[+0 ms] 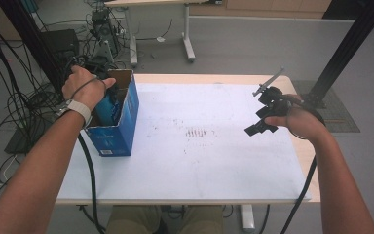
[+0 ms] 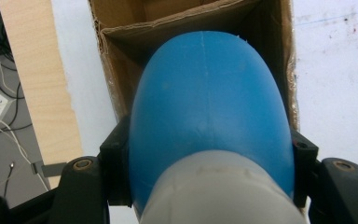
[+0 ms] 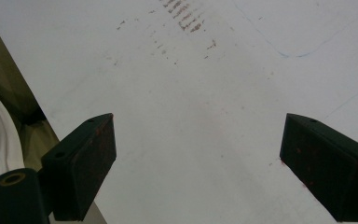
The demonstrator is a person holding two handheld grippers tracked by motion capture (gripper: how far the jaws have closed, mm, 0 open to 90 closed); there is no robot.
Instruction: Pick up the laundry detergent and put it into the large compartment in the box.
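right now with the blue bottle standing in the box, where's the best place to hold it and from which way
Hold the blue bottle where its rounded blue body narrows to the grey cap end, coming straight down through the open top of the cardboard box. The box walls block its sides. The left tool already clamps it there, jaws on opposite sides.

Around your bench [image 1: 214, 170] you see tangled black cables [image 1: 9, 105] on the grey floor [image 1: 253, 44] and a black frame post [image 1: 353, 46].
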